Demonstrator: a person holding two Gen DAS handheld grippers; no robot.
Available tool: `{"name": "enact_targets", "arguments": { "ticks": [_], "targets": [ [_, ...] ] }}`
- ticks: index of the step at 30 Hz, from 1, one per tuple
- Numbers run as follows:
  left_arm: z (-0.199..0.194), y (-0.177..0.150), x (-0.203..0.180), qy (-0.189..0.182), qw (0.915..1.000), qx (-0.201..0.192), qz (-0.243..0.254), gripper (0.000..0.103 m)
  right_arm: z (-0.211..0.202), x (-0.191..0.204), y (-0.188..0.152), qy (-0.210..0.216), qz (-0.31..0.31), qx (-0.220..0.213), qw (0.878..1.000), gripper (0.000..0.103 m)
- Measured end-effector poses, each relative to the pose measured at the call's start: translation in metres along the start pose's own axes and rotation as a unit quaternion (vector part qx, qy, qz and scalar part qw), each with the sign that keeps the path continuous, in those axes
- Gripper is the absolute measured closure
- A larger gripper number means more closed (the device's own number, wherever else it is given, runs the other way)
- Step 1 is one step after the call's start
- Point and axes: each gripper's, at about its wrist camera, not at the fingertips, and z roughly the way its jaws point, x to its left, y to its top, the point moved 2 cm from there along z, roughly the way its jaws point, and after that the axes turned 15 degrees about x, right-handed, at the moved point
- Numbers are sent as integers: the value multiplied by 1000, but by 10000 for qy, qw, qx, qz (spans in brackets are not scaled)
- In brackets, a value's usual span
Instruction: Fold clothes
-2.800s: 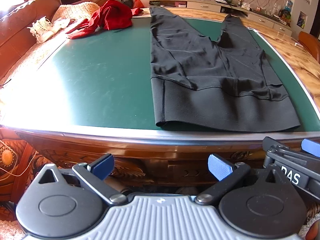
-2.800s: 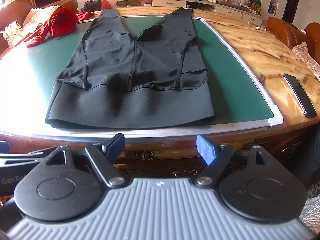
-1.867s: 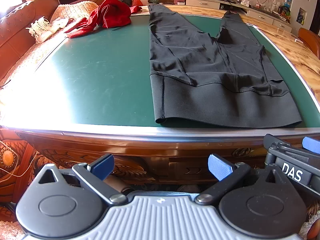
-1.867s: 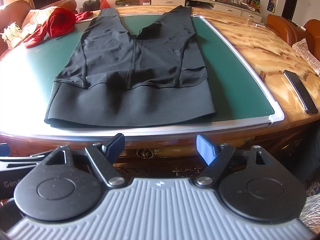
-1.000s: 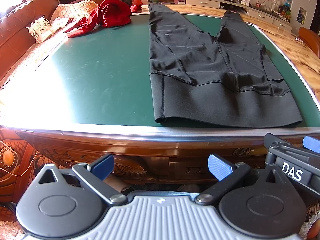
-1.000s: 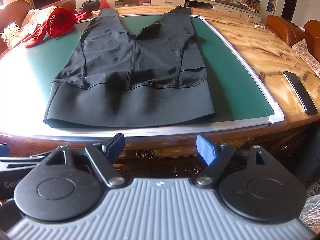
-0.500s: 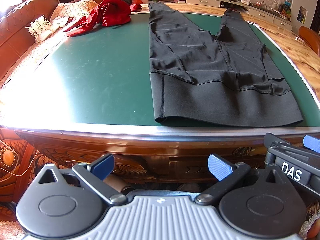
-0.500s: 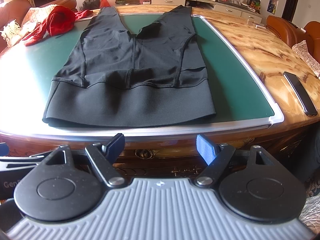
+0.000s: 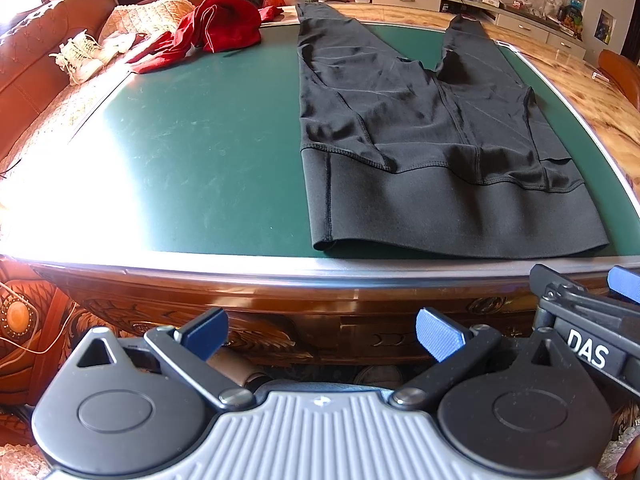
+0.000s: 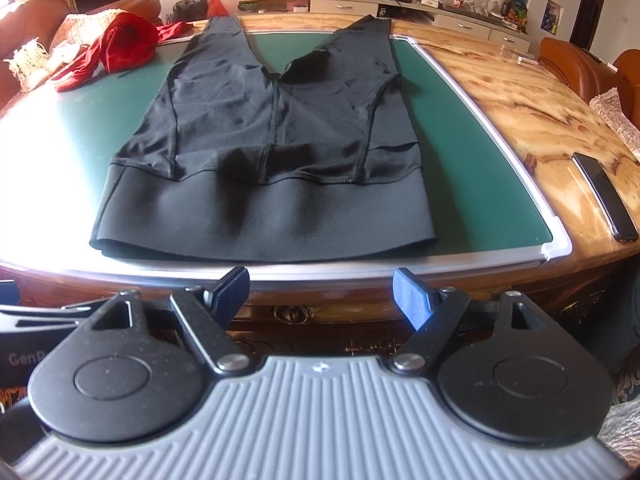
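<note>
Leggings lie flat on the mat, waistband at the near edge, legs running toward the far side. Crumpled garment sits at the mat's far left corner. Phone rests on the tabletop right of the mat.

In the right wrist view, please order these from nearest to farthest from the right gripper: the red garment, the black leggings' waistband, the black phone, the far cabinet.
From the right gripper:
1. Waistband of the black leggings, straight ahead at the table's near edge.
2. Black phone, on the right, on the wood.
3. Red garment, far left of the green mat.
4. Cabinet, against the back wall.
</note>
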Motion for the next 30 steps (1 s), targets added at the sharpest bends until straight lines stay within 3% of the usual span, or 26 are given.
{"name": "enact_targets", "arguments": {
  "ticks": [15,30],
  "targets": [
    [2,24,4,-141,9998,117,-48,0,-4,-2,27,102,-16,-140,9998,16],
    [3,56,4,-516,9984,213,79,0,-25,1,83,698,-18,-346,9970,16]
  ]
}}
